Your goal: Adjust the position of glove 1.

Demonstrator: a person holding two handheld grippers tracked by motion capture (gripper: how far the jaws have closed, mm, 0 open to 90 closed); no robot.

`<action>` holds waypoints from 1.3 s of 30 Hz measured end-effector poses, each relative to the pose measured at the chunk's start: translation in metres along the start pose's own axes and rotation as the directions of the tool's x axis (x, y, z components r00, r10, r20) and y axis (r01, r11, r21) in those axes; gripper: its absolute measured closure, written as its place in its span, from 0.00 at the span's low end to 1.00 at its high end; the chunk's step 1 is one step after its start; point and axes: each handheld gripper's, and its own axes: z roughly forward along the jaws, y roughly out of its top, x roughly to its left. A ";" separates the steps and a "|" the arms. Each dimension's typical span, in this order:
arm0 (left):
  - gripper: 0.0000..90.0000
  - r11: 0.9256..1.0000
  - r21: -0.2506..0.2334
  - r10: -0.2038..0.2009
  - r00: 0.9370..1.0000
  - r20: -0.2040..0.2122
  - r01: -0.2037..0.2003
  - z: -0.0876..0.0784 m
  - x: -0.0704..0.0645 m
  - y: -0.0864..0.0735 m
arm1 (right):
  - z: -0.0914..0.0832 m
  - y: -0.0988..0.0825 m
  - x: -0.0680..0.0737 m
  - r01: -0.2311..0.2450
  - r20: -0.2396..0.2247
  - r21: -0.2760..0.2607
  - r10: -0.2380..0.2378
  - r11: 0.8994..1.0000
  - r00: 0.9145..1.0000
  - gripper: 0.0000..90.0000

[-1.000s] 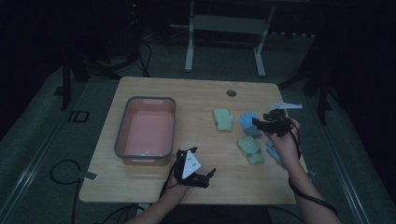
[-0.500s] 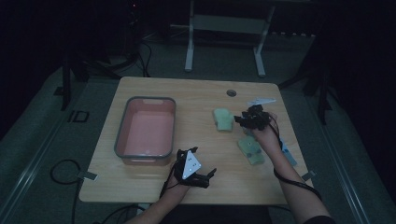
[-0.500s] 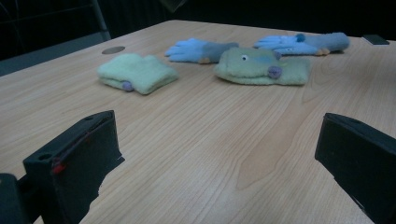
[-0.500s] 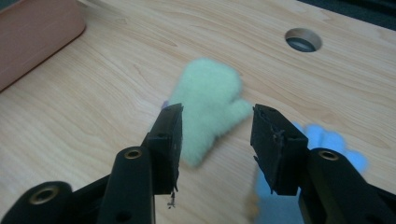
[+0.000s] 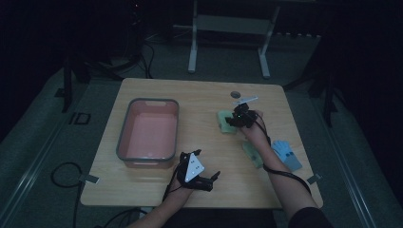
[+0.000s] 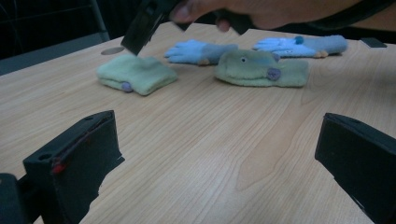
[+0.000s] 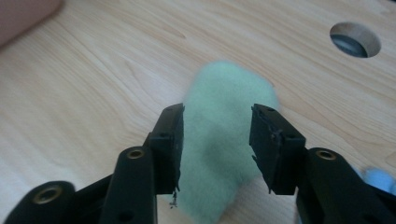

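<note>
A folded pale green glove (image 5: 222, 120) (image 6: 135, 74) lies right of the table's middle. My right gripper (image 5: 232, 118) (image 7: 217, 140) hangs just over it, jaws astride it. They have just been opening a little, and the pads (image 7: 173, 140) do not press the blurred glove (image 7: 224, 98) between them. A second green glove (image 5: 252, 154) (image 6: 261, 70) and a blue glove (image 5: 287, 154) (image 6: 303, 44) lie nearer the right edge. Another blue glove (image 6: 201, 50) lies beyond. My left gripper (image 5: 206, 164) (image 6: 219, 140) rests open near the front edge, holding nothing.
A grey-rimmed pink tub (image 5: 122, 134) stands on the left half of the wooden table (image 5: 204, 142). A round hole (image 5: 235, 94) (image 7: 355, 39) sits near the far edge. A metal stand (image 5: 228, 28) is on the floor behind the table.
My right gripper has moved left and down, from above the blue glove to the far green glove. The left gripper has stayed put.
</note>
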 end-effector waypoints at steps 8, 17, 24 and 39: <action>0.00 1.000 -0.014 -0.011 1.000 0.005 0.011 -0.001 0.000 0.000 | 0.028 -0.002 -0.002 -0.022 0.020 0.060 0.021 0.998 1.000 0.57; 0.00 1.000 -0.017 -0.012 1.000 0.003 0.012 -0.001 0.000 -0.001 | 0.037 -0.009 0.002 -0.028 0.037 0.032 0.027 0.999 0.999 0.69; 0.00 1.000 -0.018 -0.009 1.000 0.003 0.009 -0.001 0.000 -0.001 | 0.036 -0.006 0.004 -0.063 0.041 0.031 0.062 0.998 0.997 0.91; 0.00 1.000 -0.016 -0.016 1.000 0.002 0.016 -0.001 0.001 -0.001 | -0.042 0.000 0.028 -0.022 0.030 -0.079 0.025 0.997 0.999 0.93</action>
